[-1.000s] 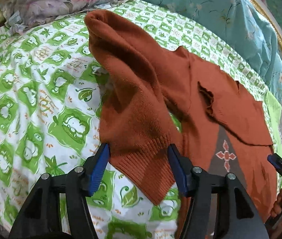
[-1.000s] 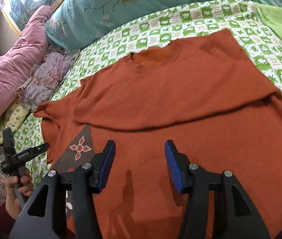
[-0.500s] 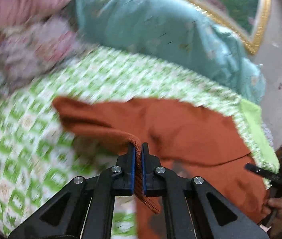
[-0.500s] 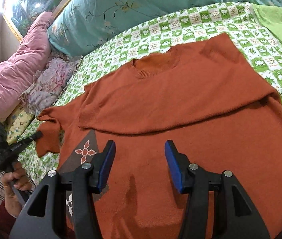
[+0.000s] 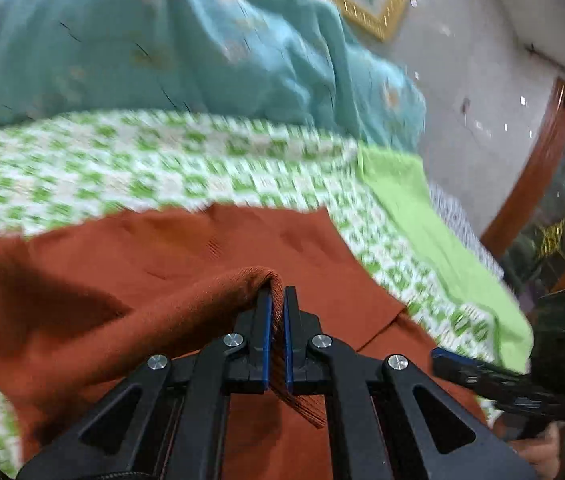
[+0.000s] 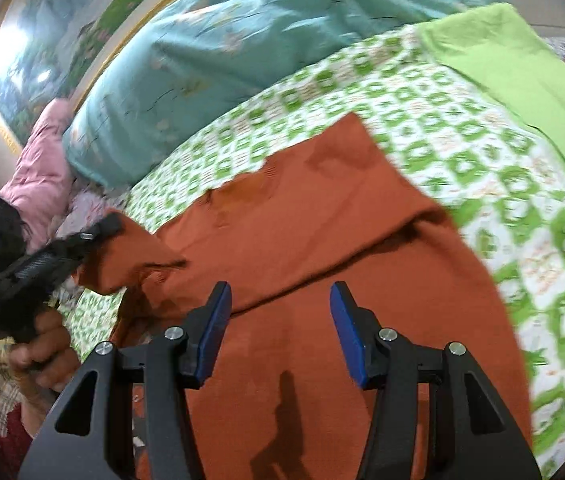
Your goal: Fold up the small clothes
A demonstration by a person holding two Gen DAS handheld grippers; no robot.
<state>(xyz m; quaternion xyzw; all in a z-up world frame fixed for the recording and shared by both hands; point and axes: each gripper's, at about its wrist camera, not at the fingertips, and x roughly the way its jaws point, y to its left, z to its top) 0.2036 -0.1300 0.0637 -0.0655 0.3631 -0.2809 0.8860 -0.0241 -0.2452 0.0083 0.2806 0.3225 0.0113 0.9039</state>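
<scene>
A rust-orange knit sweater (image 6: 322, 216) lies spread on a bed with a green-and-white patterned sheet (image 6: 482, 128). My left gripper (image 5: 276, 300) is shut on the ribbed cuff of the sweater's sleeve (image 5: 162, 292) and holds it lifted over the sweater's body. The left gripper also shows at the left of the right wrist view (image 6: 98, 228), with the sleeve trailing from it. My right gripper (image 6: 278, 300) is open and empty, hovering above the sweater's lower body. It shows at the lower right of the left wrist view (image 5: 442, 354).
A teal quilt (image 6: 242, 48) and a pink quilt (image 6: 38, 176) lie along the head of the bed. A lime-green cloth (image 6: 522, 72) lies at the sheet's right edge. A gold-framed picture (image 5: 366, 12) hangs behind. A wooden door frame (image 5: 530, 176) stands at the right.
My left gripper closed on the sleeve cuff, lifted it and carried it across over the sweater's body. The right gripper stayed open and shifted a little over the sweater.
</scene>
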